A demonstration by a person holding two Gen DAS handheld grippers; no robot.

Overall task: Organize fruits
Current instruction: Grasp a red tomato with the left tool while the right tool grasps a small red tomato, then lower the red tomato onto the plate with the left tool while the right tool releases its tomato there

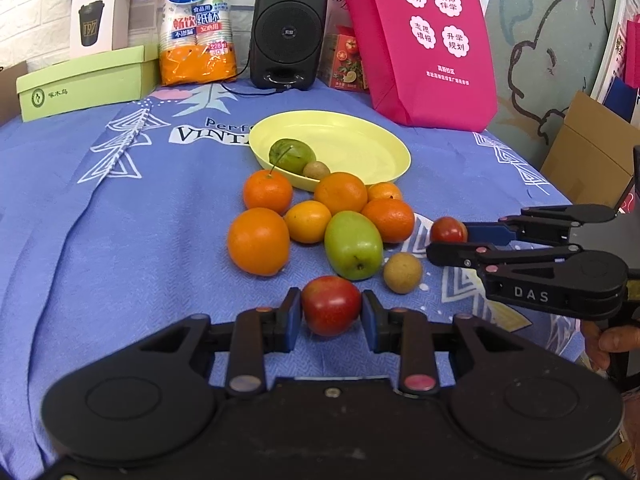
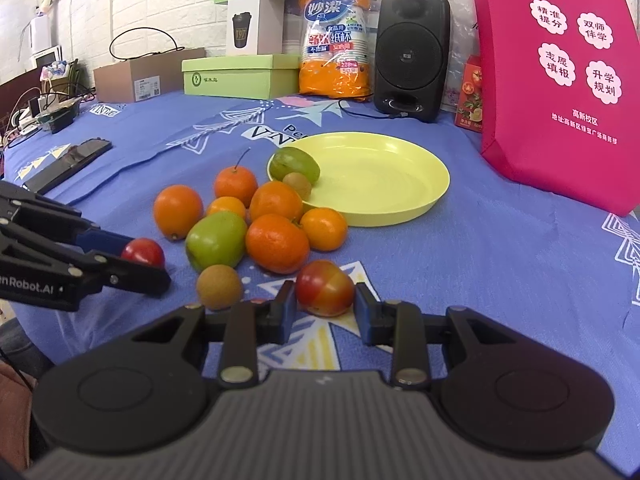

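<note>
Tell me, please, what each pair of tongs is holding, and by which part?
Each grips a red fruit across its sides: the left tongs one red fruit, the right tongs another.

Left gripper point(image 1: 331, 314) angled downward, its blue pads point(image 1: 293, 318) clamped on a small red fruit point(image 1: 331, 304). Right gripper point(image 2: 325, 307) likewise tilted down, jaws closed on a red-yellow fruit point(image 2: 325, 288).
</note>
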